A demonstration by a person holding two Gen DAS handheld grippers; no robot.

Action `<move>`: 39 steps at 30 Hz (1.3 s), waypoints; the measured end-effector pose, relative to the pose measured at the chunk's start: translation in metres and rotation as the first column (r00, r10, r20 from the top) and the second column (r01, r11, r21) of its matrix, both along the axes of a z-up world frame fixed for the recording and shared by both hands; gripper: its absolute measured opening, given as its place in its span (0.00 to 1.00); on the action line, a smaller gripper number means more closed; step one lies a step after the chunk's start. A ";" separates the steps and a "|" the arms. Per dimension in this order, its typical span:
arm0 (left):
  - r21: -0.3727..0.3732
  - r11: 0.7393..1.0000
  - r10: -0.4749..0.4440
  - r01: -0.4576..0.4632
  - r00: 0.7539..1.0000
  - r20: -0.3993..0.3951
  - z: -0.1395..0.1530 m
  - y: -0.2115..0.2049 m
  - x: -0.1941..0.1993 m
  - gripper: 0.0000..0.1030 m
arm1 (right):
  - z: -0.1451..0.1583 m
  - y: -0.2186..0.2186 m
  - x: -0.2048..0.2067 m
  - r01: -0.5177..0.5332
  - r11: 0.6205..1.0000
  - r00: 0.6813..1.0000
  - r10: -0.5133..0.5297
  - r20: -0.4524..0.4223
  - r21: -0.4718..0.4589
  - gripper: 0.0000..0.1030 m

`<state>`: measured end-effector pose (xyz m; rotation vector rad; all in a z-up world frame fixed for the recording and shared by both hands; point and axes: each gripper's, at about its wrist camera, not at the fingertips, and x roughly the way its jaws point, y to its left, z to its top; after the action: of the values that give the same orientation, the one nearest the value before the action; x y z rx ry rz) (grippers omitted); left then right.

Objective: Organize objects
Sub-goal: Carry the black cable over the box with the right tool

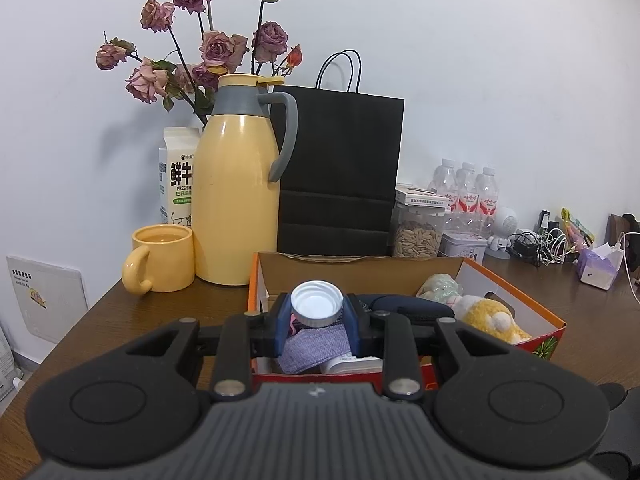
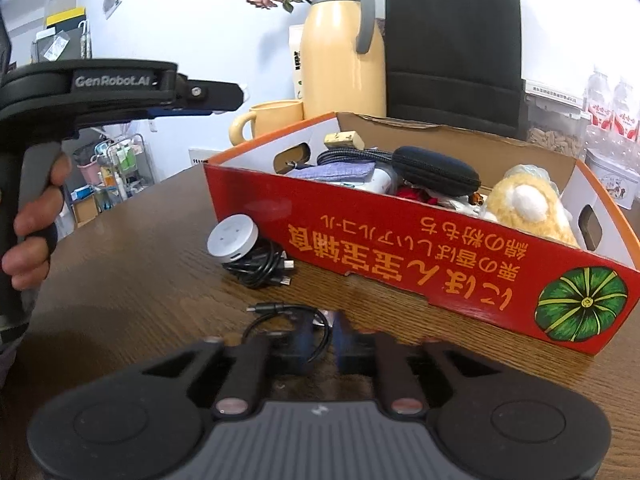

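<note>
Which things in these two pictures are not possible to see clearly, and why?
- Right gripper, right wrist view: motion-blurred; grip on the thin black cable unclear.
- Box contents, left wrist view: partly hidden by the left gripper holding the white cap.
- Milk carton, left wrist view: half covered by the yellow thermos.

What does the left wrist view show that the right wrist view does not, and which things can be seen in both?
Only the left wrist view shows the left gripper shut on a round white screw cap, held above the box.

Only the right wrist view shows the round white puck-shaped device with a black cable bundle on the brown wooden table, and the right gripper shut on a thin black cable.

Both show the red cardboard box, tall yellow thermos jug, yellow ceramic mug and black paper bag.
</note>
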<state>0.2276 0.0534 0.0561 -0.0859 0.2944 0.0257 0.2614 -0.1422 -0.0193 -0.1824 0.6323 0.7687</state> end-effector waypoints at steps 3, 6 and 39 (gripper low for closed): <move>-0.001 1.000 0.001 -0.001 1.000 0.001 0.000 0.000 0.000 0.28 | 0.001 0.003 -0.006 -0.007 1.000 1.000 0.008 0.030 -0.010 0.03; -0.002 1.000 0.003 -0.003 1.000 0.002 -0.001 0.001 -0.001 0.28 | 0.007 -0.003 -0.013 -0.002 1.000 0.997 0.001 0.078 0.021 0.03; -0.007 0.999 0.034 -0.034 0.999 -0.010 0.015 -0.026 0.078 0.28 | 0.089 -0.013 0.073 0.181 0.951 0.927 -0.250 0.278 0.251 0.02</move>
<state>0.3060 0.0272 0.0712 -0.0975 0.3027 0.0586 0.3347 -0.1548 0.0694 -0.0235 0.2607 0.5748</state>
